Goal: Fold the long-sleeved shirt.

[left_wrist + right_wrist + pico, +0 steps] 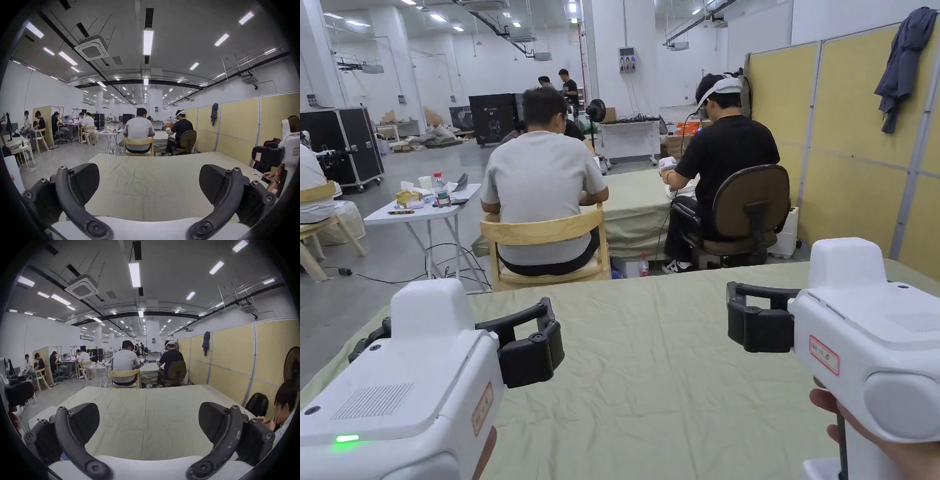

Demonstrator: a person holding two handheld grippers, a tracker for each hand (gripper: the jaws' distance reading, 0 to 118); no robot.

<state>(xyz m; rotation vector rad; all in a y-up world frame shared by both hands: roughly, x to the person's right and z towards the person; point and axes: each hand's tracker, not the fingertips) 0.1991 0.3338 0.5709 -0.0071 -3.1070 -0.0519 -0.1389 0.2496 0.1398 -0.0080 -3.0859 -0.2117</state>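
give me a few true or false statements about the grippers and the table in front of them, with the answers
1. The left gripper has its jaws spread apart. True.
2. The right gripper is clamped on a sleeve. False: its jaws stand apart with nothing between them.
3. The table is covered with a wrinkled pale green cloth. True.
4. A folded shirt lies between the two grippers. False: the cloth between them is bare.
5. A dark garment hangs over the yellow partition. True.
6. The person in grey faces the camera. False: that person's back is turned.
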